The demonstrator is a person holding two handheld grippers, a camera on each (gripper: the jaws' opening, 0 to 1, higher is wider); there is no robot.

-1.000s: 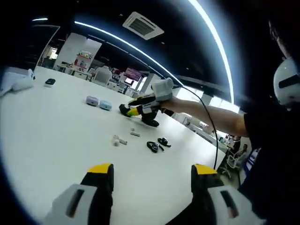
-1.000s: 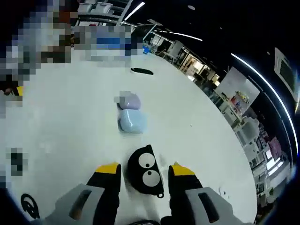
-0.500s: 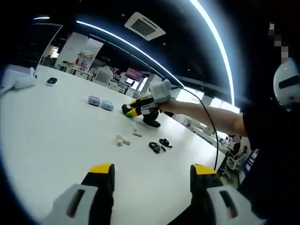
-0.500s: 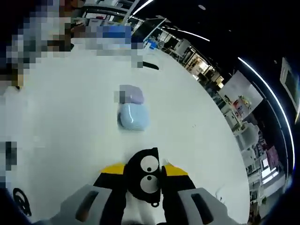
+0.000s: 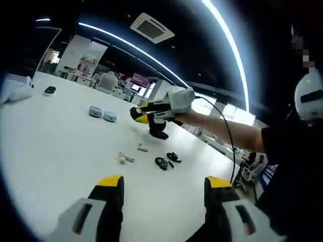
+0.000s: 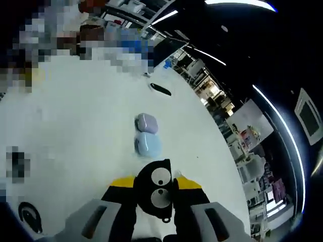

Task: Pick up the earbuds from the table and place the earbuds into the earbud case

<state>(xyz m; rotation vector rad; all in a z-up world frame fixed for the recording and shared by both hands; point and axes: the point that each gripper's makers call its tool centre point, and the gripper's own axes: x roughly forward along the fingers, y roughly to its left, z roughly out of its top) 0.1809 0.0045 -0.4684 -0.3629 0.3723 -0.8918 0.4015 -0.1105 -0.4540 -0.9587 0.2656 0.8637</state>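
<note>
Black penguin-eyed case [image 6: 159, 187] is clamped in the right tool [image 6: 156, 185], off the table [image 6: 75, 126]. Left tool [image 5: 162, 186] gapes empty (earbuds [image 5: 124, 158] untouched, all left).

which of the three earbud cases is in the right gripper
The black earbud case with cartoon eyes, clamped in the right gripper. The blue case and the lilac case sit on the table beyond it.

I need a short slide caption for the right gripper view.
Right gripper shut on black cartoon-eyed case, above white table.
</note>
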